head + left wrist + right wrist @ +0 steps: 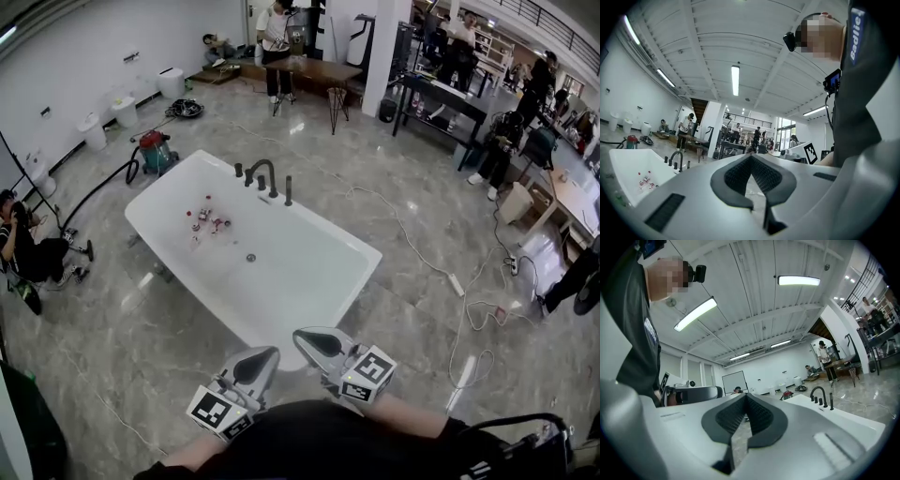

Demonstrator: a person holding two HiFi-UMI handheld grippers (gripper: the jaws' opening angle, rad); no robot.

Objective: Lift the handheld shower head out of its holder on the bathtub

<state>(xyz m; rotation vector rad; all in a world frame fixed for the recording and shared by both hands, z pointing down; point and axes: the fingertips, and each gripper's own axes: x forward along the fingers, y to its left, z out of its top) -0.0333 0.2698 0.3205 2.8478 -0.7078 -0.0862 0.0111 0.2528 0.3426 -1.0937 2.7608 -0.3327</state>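
Handheld shower head (288, 190) stands in its holder on the far rim of the bathtub (309, 281), beside the faucet (262, 174). Small red-and-white bits (208, 220), perhaps toys, lie inside. Left gripper (255, 366) and right gripper (319, 345) hover off its near end, jaws together, empty.

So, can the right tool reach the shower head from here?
Probably not yet: the right tool is shut at the tub's near end; the shower head stands on its far rim by the faucet. Nothing blocks the way.
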